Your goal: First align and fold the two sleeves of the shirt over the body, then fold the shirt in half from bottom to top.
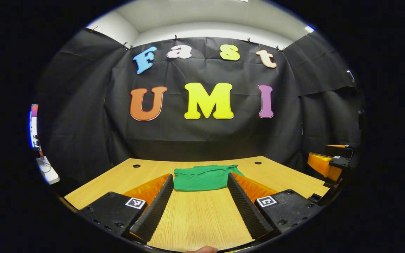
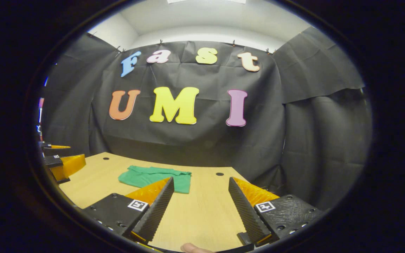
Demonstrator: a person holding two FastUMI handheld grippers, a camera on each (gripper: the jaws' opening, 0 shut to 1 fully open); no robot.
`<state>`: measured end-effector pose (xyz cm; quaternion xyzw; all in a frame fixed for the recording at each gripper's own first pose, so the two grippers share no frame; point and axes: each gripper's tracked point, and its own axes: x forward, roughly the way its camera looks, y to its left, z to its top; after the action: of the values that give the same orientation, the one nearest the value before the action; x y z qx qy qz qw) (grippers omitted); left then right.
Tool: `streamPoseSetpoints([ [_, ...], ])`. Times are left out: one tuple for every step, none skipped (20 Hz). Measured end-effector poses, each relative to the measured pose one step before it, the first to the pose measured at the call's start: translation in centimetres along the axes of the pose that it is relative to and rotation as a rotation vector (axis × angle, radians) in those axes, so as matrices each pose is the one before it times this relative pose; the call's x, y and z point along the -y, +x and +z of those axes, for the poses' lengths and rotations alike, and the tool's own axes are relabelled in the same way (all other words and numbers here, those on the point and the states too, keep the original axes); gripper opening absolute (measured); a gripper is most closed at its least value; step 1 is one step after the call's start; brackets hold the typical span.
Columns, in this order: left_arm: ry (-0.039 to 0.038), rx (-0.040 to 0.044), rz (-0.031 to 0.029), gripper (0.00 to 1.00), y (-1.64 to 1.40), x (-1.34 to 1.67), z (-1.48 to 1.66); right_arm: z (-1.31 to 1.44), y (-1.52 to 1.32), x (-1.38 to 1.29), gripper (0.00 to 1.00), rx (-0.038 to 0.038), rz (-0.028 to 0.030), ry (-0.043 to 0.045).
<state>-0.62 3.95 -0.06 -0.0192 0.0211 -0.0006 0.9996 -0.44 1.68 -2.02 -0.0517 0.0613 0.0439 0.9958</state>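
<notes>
Plainly, no readable brand or writing shows on the shirt (image 1: 202,177) or the tabletop (image 1: 202,218); each hand-held gripper carries two small square black-and-white marker tags on its body, four in all, with patterns rather than words.

One green shirt lies folded into a compact rectangle on the wooden tabletop, toward the far edge and near the black cloth wall. Left gripper view: the shirt sits straight ahead, framed between the fingers of the left hand-held gripper (image 1: 200,205), whose jaws are spread wide with nothing between them but bare wood. At the right margin of that view the right hand-held gripper (image 1: 330,163) shows from the side, off the tabletop's edge.

Right gripper view: the shirt (image 2: 153,177) lies ahead and to the left, its near corner partly hidden behind one finger. The right hand-held gripper (image 2: 199,205) is likewise spread wide and holds nothing. The left hand-held gripper (image 2: 60,163) shows at the left margin.

Two round dark holes mark the tabletop's far corners
</notes>
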Motion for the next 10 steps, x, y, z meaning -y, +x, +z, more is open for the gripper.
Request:
streamPoseSetpoints([
  [-0.00087, 0.00071, 0.00512, 0.99, 0.074, -0.25, -0.001, -0.281, 0.019, -0.401, 0.95, -0.00259, 0.00847, -0.00926],
  [-0.00123, 0.00291, -0.00198, 0.98, 0.135, -0.062, -0.039, -0.208, 0.046, -0.222, 0.95, -0.00422, 0.00423, -0.00952],
  [-0.00035, -0.0011, -0.00885, 0.99, 0.044, 0.251, -0.092, -0.226, -0.051, -0.184, 0.97, -0.00464, 0.00828, -0.00843],
  [-0.00228, -0.00223, -0.00405, 0.99, 0.023, 0.143, -0.04, -0.34, 0.121, -0.267, 0.95, -0.00755, 0.00963, -0.0075],
  [-0.00116, -0.00326, -0.00007, 0.99, -0.009, 0.041, -0.165, -0.508, 0.108, -0.151, 0.95, -0.01073, 0.00508, -0.00418],
  [-0.00006, -0.00096, 0.00446, 0.99, -0.02, -0.023, -0.057, -0.278, 0.119, -0.169, 0.95, -0.01081, 0.00577, -0.00145],
  [0.0, 0.00123, 0.00447, 0.99, 0.022, -0.077, 0.036, -0.281, 0.077, -0.056, 0.95, -0.00617, 0.00645, 0.00065],
  [0.0016, 0.00377, -0.00017, 0.99, -0.119, 0.087, 0.107, 0.019, -0.009, -0.016, 0.95, -0.00298, 0.00042, 0.00217],
  [0.00266, 0.0026, -0.00204, 0.99, 0.069, 0.204, 0.051, -0.07, 0.006, 0.199, 0.95, -0.00206, -0.00155, 0.00197],
  [0.00255, -0.00069, -0.00303, 0.99, 0.058, 0.204, -0.064, 0.109, 0.017, 0.087, 0.97, -0.00045, -0.00352, 0.00304],
])
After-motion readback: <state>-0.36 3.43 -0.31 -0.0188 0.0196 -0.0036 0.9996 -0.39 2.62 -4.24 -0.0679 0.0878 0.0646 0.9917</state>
